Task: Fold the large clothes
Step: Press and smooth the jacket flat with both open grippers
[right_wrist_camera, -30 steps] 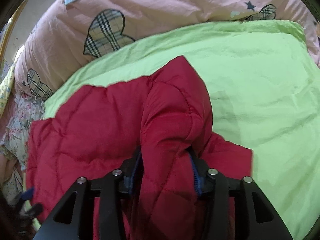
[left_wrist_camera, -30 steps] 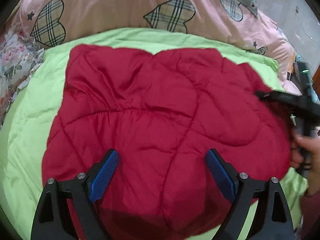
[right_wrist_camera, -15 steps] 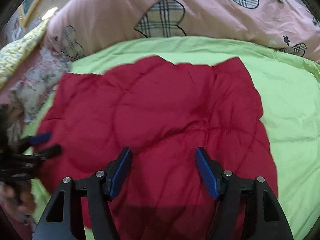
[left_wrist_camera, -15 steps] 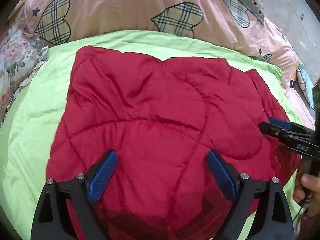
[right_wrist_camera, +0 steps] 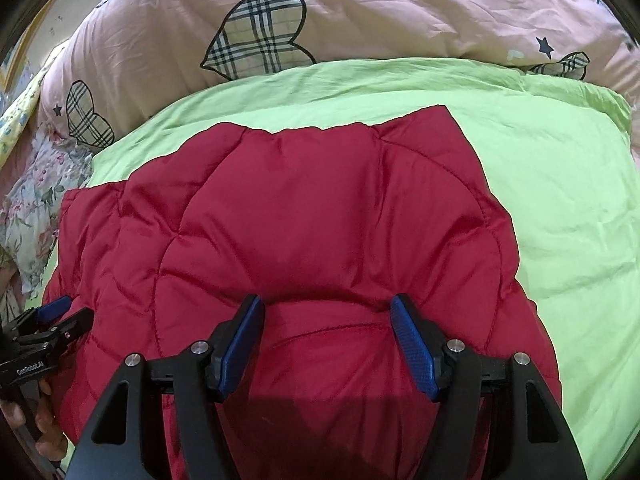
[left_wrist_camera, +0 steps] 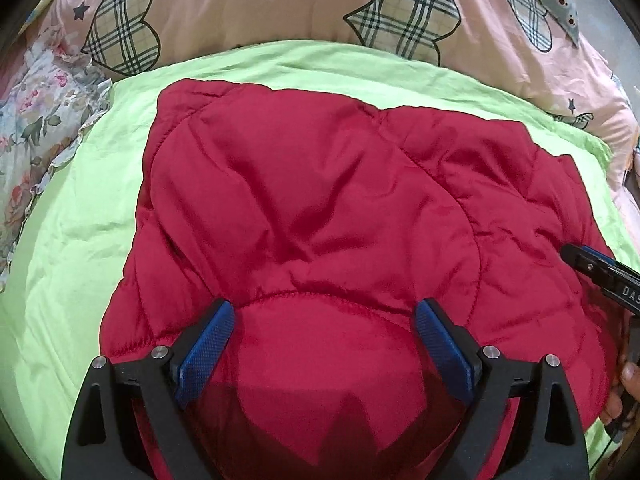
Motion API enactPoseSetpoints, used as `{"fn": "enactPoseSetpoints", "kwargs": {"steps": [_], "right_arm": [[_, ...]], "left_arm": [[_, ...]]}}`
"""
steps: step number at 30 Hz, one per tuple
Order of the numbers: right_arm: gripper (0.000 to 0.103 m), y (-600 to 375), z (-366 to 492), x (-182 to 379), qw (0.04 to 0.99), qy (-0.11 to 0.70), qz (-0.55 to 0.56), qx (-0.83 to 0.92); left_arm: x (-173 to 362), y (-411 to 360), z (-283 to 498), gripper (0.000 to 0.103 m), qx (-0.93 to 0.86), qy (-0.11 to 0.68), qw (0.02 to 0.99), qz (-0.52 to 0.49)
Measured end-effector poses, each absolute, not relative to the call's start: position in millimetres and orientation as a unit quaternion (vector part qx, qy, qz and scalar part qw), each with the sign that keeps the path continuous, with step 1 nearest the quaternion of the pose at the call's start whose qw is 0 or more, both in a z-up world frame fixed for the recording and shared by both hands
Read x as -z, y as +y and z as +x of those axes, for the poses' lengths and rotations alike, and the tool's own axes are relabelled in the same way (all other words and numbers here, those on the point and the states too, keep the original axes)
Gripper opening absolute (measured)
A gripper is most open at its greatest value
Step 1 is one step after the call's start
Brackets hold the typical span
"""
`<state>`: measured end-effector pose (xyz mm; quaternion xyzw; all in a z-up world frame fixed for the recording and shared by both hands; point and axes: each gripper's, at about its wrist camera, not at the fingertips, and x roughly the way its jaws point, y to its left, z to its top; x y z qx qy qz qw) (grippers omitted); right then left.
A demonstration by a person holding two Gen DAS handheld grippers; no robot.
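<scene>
A red quilted puffer jacket lies folded in a rough rectangle on a lime-green sheet; it also shows in the right wrist view. My left gripper is open and empty, its blue pads spread just above the jacket's near part. My right gripper is open and empty, also low over the jacket's near part. The right gripper shows at the right edge of the left wrist view; the left gripper shows at the left edge of the right wrist view.
A pink duvet with plaid hearts is bunched behind the green sheet. A floral fabric lies at the left. The green sheet extends bare to the right of the jacket in the right wrist view.
My right gripper let go of the jacket fold it held a second ago and opened; the fold now lies flat. Both grippers have drawn slightly closer over the jacket.
</scene>
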<state>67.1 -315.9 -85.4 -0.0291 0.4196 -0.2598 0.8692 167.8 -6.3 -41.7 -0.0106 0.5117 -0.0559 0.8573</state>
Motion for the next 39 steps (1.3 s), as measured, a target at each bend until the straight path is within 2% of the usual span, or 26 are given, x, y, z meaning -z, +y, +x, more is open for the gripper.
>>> {"fn": "enactPoseSetpoints", "kwargs": {"steps": [13,32,39], "right_arm": [[0.068,-318.1,70.1,87.0,0.876,0.408,-0.023,0.256],[0.069,-319.3,69.8,85.7,0.876,0.408,-0.024,0.255],[0.069,-287.2,55.6,60.8,0.885,0.392,-0.037,0.247]], "left_arm": [[50.9,-12.3,176.2,0.097,0.047,0.513,0.857,0.001],[36.8,-10.7,164.2,0.097,0.01,0.503,0.864,0.026],[40.9,-9.9,167.9,0.098,0.011,0.503,0.864,0.024]]}}
